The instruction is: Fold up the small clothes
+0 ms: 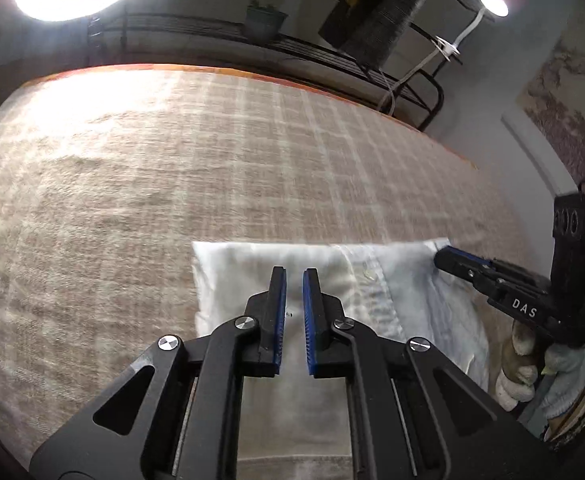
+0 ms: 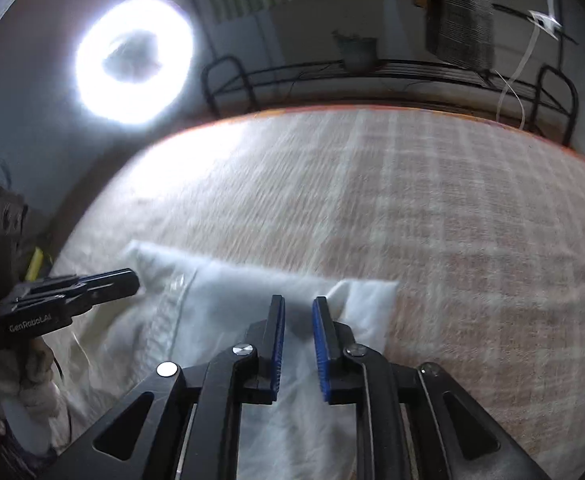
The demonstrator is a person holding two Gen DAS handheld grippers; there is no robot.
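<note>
The white garment [image 1: 332, 292] lies on the checked cloth [image 1: 132, 184] of the table, its far edge straight and doubled over, a buttoned placket running across it; it sits near the front of the table, well short of the orange far border [image 1: 252, 76]. The left gripper [image 1: 294, 280] hangs over the garment's left half with only a thin gap between its blue pads, and nothing visible is caught in that gap; the right gripper [image 2: 298, 308] hangs over the right half near the far right corner, its pads a little wider apart, and I cannot tell whether any fabric lies between them. The likeliest trouble is a pinch that takes one layer only, since the edge is doubled; the fold would then open out instead of travelling. A second risk is that the two hands lift unevenly, so the crease skews and the placket twists. The cloth underneath is loose and wrinkled; pads pressed too deep could snag it and drag it along with the garment.
</note>
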